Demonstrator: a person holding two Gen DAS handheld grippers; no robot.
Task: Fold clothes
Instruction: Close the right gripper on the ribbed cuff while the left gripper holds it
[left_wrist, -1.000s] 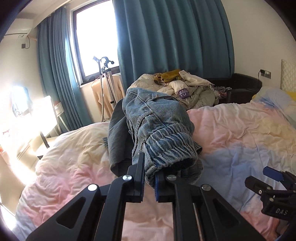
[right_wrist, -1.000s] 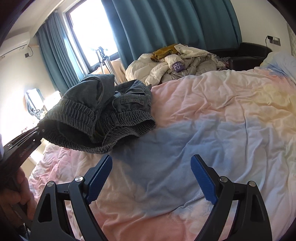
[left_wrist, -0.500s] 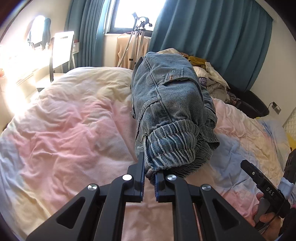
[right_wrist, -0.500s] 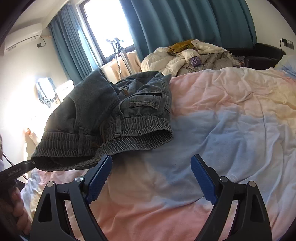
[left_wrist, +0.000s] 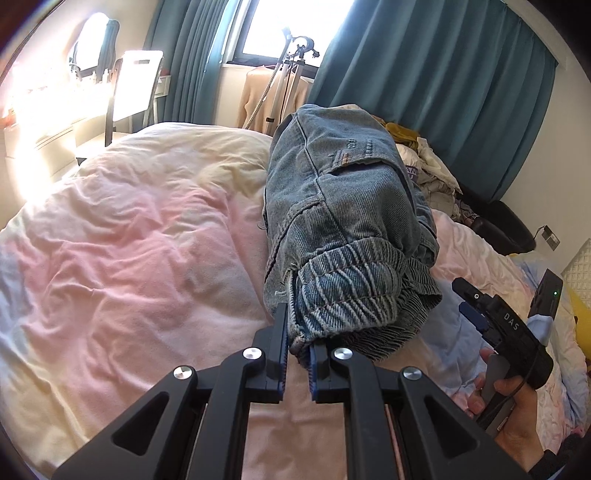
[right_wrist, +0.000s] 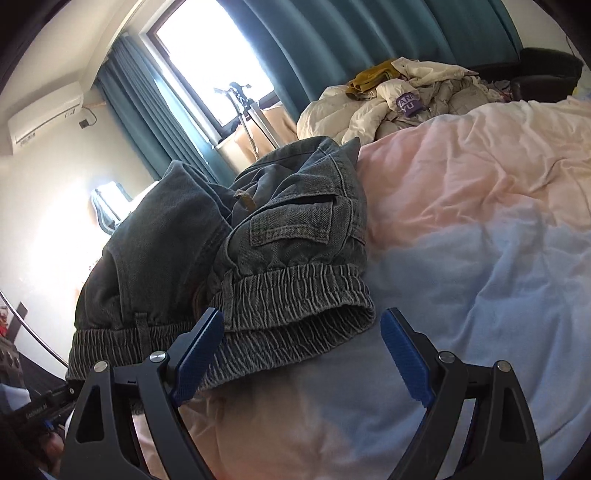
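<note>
Blue-grey denim trousers (left_wrist: 343, 206) with an elastic waistband lie bunched on the pastel bed cover (left_wrist: 122, 258). My left gripper (left_wrist: 298, 345) is shut on the near edge of their waistband, holding that end just above the bed. In the right wrist view the same trousers (right_wrist: 258, 251) fill the left middle. My right gripper (right_wrist: 303, 350) stands open, its left finger over the waistband's edge and its right finger over the bare cover. The right gripper (left_wrist: 476, 314) also shows at the right of the left wrist view, held by a hand (left_wrist: 517, 424).
A heap of pale clothes (right_wrist: 406, 99) lies at the bed's far end. Teal curtains (left_wrist: 424, 81) and a bright window (right_wrist: 210, 55) stand behind, with a garment steamer stand (left_wrist: 291, 62) and a white chair (left_wrist: 133, 88). A dark armchair (left_wrist: 502, 229) sits at the right.
My left gripper has rolled and sunk with the trousers towards the bed. My right gripper has moved in and down to the waistband, which now lies partly between its open fingers.
</note>
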